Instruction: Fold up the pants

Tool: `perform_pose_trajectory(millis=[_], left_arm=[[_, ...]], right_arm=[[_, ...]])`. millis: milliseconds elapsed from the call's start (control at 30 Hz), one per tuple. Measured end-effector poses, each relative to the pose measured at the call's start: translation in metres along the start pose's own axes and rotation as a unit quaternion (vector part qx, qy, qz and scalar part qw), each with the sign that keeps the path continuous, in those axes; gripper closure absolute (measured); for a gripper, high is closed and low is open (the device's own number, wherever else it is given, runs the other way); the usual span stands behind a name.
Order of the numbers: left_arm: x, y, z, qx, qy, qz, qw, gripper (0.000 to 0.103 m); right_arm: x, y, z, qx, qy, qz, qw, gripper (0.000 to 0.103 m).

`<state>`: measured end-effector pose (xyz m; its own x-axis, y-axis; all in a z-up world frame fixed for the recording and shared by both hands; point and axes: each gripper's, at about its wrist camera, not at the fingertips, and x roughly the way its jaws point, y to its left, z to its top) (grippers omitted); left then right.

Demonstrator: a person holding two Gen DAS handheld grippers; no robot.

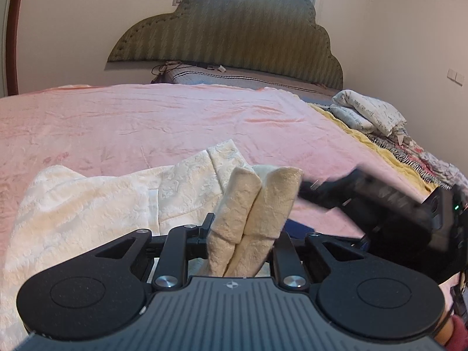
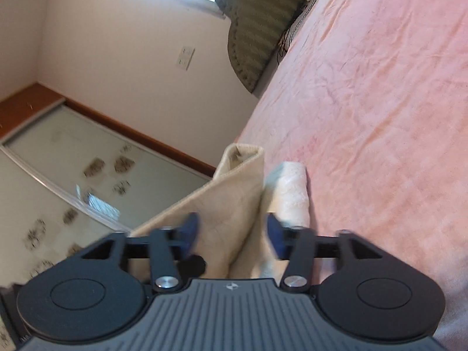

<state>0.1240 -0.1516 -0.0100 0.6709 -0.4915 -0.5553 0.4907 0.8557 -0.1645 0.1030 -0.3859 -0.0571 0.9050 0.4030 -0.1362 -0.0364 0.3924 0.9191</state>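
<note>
The cream pants [image 1: 96,201] lie bunched on the pink blanket [image 1: 163,117], spreading to the left in the left wrist view. My left gripper [image 1: 244,228] is shut on a folded edge of them, which stands up between the fingers. In the right wrist view the pants [image 2: 234,204] rise as two folds between the blue pads [image 2: 190,231] of my right gripper [image 2: 232,234], which is shut on them and tilted over the bed. The right gripper's dark body [image 1: 389,204] shows at the right of the left wrist view, close beside the held folds.
A padded green headboard [image 1: 234,35] stands at the far end of the bed. A pile of folded bedding [image 1: 368,114] and a yellow quilt lie along the bed's right side. A wardrobe with sliding glass doors [image 2: 73,175] stands left of the bed.
</note>
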Motion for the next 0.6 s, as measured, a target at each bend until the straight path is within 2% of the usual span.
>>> perform_pose_trajectory(millis=[33,67,167,267,300,367,400,433,467,500,567,600], left_arm=[[0.001,-0.001,-0.001,0.003,0.001,0.001,1.0000,0.086],[0.003,-0.003,-0.003,0.009,0.002,0.002,1.0000,0.086],[0.008,-0.010,-0.009,0.033,0.005,0.010,0.9994,0.086],[0.012,-0.016,-0.013,0.055,-0.001,0.011,0.9984,0.081],[0.012,-0.017,-0.014,0.063,-0.001,0.010,0.9980,0.077],[0.014,-0.019,-0.016,0.076,0.002,0.012,0.9970,0.077],[0.016,-0.020,-0.017,0.083,0.006,0.008,0.9965,0.070],[0.018,-0.022,-0.018,0.093,0.016,0.000,0.9955,0.056],[0.019,-0.024,-0.019,0.100,0.027,-0.009,0.9945,0.050],[0.020,-0.024,-0.020,0.104,0.033,-0.014,0.9939,0.046],[0.019,-0.025,-0.021,0.118,0.029,-0.012,0.9925,0.044],[0.017,-0.026,-0.021,0.132,0.029,-0.010,0.9907,0.041]], right_arm=[[-0.001,0.002,0.001,0.003,-0.007,0.012,1.000,0.021],[-0.002,0.004,0.001,0.007,-0.015,0.030,0.999,0.018],[0.000,0.011,0.005,0.016,-0.015,0.059,0.998,0.018],[0.010,0.018,0.006,0.000,0.013,0.027,1.000,0.017],[0.014,0.017,0.005,-0.001,0.024,0.023,0.999,0.017],[0.018,0.014,0.002,0.010,0.038,0.031,0.999,0.017],[0.021,0.012,0.001,0.016,0.043,0.037,0.998,0.017],[0.023,0.009,0.000,0.020,0.049,0.042,0.998,0.017],[0.026,0.007,0.000,0.023,0.052,0.039,0.998,0.017],[0.027,0.006,-0.001,0.023,0.056,0.031,0.998,0.017],[0.027,0.002,-0.002,0.022,0.063,0.021,0.998,0.017],[0.028,0.001,-0.003,0.022,0.065,0.020,0.997,0.017]])
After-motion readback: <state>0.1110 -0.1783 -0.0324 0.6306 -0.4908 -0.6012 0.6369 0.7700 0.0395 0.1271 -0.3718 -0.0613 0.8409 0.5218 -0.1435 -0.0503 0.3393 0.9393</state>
